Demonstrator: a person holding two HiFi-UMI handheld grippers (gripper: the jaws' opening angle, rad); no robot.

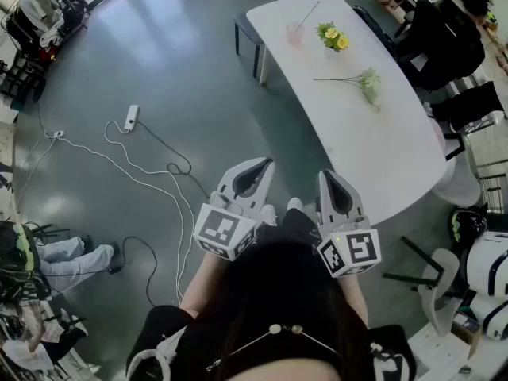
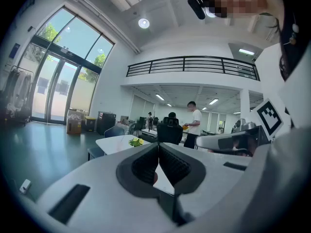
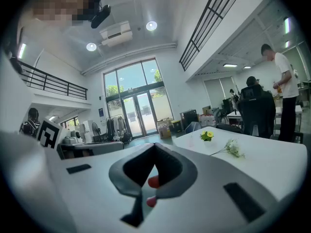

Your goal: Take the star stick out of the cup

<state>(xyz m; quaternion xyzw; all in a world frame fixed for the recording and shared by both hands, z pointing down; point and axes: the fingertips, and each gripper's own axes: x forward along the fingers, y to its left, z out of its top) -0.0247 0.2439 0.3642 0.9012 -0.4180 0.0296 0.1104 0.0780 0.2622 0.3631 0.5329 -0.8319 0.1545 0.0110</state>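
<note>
floor: smooth, glossy grey-green, mirrors the window light
tabletop: white, smooth, low sheen
cup: translucent pink, plastic-looking
left hand-held gripper: white matt plastic shell
pads: dark, ribbed, rubbery-looking
right hand-held gripper: white matt plastic shell, dark grey matt lining
power strip: white, smooth plastic
person's top: black matt cloth

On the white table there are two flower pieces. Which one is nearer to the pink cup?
The yellow flowers, right beside the pink cup; the pale long-stemmed sprig lies farther away.
</note>
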